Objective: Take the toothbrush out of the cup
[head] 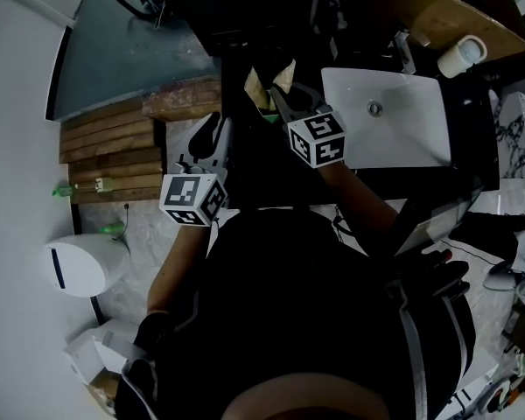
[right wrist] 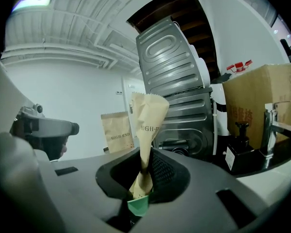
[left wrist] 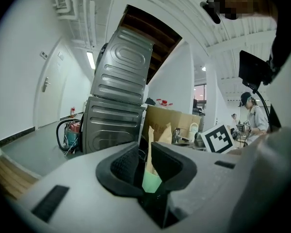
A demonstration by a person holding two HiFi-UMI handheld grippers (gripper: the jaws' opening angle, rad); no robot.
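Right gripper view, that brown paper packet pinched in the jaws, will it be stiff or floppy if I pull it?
Probably floppy: the paper packet is creased and squeezed narrow where the right gripper pinches it. Likely light, since its upper part stands unsupported. Being thin paper, it may tear under a hard tug.

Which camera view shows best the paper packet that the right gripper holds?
The right gripper view: the paper packet stands pinched in the right gripper, print readable. The head view shows only small pale tops; the left gripper view shows two packets in the green cup, unclear which.
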